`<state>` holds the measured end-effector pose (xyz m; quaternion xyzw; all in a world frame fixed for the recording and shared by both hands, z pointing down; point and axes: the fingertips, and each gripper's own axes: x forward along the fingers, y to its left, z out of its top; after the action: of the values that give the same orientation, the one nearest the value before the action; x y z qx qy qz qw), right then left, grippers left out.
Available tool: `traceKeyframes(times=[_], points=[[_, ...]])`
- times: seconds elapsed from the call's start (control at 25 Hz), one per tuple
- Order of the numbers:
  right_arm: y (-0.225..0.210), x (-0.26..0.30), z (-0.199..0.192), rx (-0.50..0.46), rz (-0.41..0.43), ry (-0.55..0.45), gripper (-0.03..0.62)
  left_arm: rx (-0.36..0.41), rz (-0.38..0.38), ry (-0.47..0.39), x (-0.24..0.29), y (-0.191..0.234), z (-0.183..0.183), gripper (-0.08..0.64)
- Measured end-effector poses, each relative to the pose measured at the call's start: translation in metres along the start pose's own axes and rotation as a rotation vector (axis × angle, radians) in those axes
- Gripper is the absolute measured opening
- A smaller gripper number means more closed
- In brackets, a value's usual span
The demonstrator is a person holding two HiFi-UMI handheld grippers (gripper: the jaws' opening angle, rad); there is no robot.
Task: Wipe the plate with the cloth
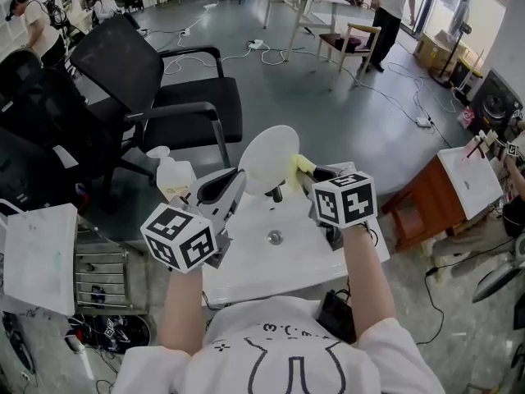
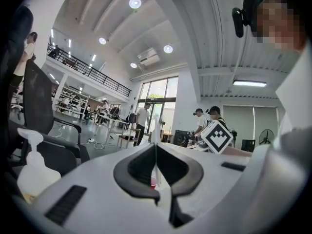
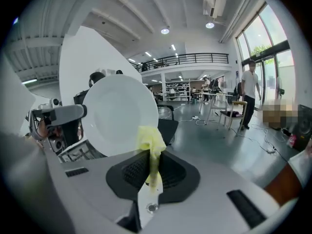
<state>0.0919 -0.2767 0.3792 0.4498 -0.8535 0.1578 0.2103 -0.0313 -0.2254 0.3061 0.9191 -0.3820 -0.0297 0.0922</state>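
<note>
**Head view:** You stand at a white table (image 1: pixel 246 269) in a large open workshop with a gripper in each hand. Your left gripper (image 1: pixel 238 180) clamps the lower left rim of the white plate (image 1: pixel 269 158), which stands upright on its edge above the tabletop. Your right gripper (image 1: pixel 310 173) pinches the yellow cloth (image 1: pixel 300 164) just beside the plate's right rim. A spray bottle (image 1: pixel 168 175) sits on the table's left corner, and a black office chair (image 1: pixel 164 89) stands beyond it.

**Left gripper view:** The left gripper (image 2: pixel 156 152) points level, its dark jaws pressed together on the plate (image 2: pixel 155 135), which shows here edge-on as a thin white line running up between them. The spray bottle (image 2: pixel 31 165) stands at the lower left. The marker cube (image 2: pixel 217 135) of your right gripper shows to the right.

**Right gripper view:** The right gripper (image 3: pixel 152 167) has its jaws closed on the cloth (image 3: pixel 150 140), a crumpled yellow tuft sticking up from between them. The plate (image 3: pixel 119 113) faces the camera just ahead and to the left, gripped at its left rim by the left gripper (image 3: pixel 58 113). The cloth's tip overlaps the plate's lower right rim; whether the two touch cannot be made out.
</note>
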Motion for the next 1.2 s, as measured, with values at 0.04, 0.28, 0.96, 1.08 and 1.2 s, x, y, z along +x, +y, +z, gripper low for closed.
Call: traceKeyframes(times=[0.04, 0.28, 0.96, 1.08, 1.2], points=[[-0.001, -0.001, 0.001, -0.004, -0.004, 0.000, 0.051, 0.004, 0.001, 0.002, 0.000, 0.000, 0.000, 0.014], [-0.004, -0.015, 0.003, -0.017, -0.010, -0.020, 0.051, 0.141, 0.017, 0.038, 0.005, -0.003, 0.000, 0.014], [-0.011, -0.053, 0.026, -0.046, 0.007, -0.114, 0.051, 0.900, -0.083, 0.257, -0.005, -0.005, -0.013, 0.014], [-0.003, -0.052, 0.025, -0.066, 0.043, -0.105, 0.051, 1.060, -0.125, 0.294, -0.008, -0.006, -0.032, 0.014], [0.006, -0.049, 0.023, -0.095, 0.084, -0.088, 0.051, 1.173, -0.170, 0.308, -0.012, -0.009, -0.045, 0.014]])
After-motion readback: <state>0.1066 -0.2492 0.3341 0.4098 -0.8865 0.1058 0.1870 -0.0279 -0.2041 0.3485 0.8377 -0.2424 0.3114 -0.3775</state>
